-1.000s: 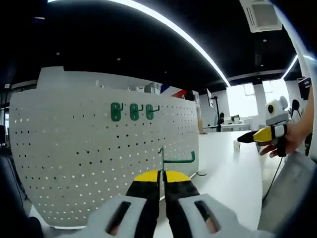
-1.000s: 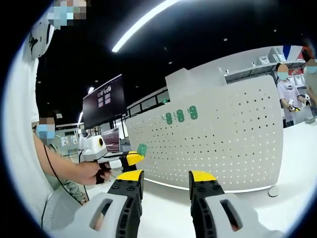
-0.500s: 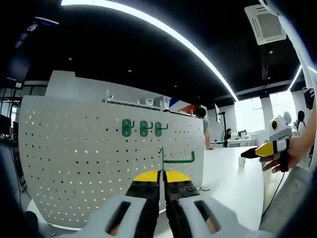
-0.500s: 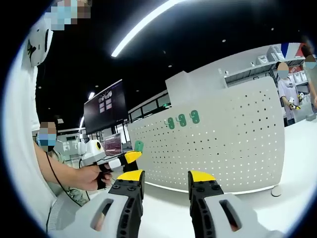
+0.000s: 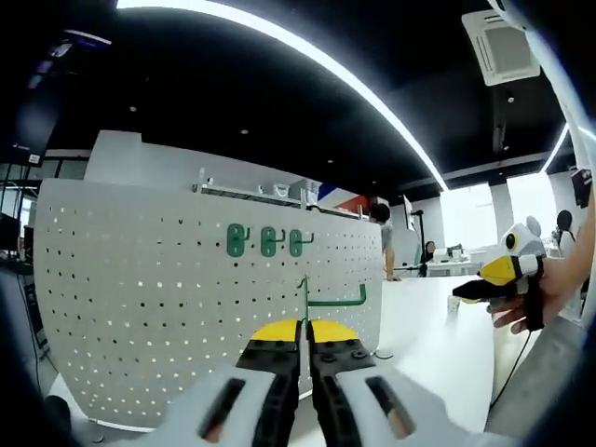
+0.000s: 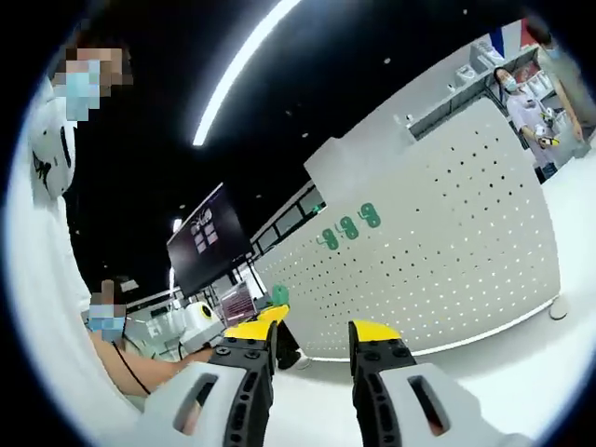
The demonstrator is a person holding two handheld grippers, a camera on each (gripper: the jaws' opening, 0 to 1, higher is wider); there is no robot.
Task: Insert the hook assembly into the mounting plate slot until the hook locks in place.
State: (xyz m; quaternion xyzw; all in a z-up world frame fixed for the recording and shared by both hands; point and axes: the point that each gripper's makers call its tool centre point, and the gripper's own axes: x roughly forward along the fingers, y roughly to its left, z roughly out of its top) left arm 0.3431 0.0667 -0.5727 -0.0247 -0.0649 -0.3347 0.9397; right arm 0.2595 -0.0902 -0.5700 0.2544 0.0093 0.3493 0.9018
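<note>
A large white perforated mounting plate [image 5: 186, 298] is stood upright on a white table [image 5: 438, 335], and it is seen again in the right gripper view [image 6: 447, 261], tilted there by the roll of the camera. Three green hooks [image 5: 268, 241] are already seated in a row high on the plate, touching its face; the same trio is picked out in the right gripper view [image 6: 349, 228]. The left gripper [image 5: 304, 328] is pressed together on the stem of a green hook assembly [image 5: 328, 300], whose thin rod rises between the yellow jaw tips and whose arm runs sideways to an upturned end — it is held in front of the plate, well below the seated row, and contact with the plate cannot be judged. The right gripper [image 6: 310, 333] is held with its jaws spread and nothing between them, off to the side, where it is also caught in the left gripper view [image 5: 498, 275]. The step in hand is judged to be the approach: the hook is carried but not yet inserted. Next, the hook's back is to be lined up with a free slot, then pushed in and seated until it locks — a square, untilted entry is called for.
</note>
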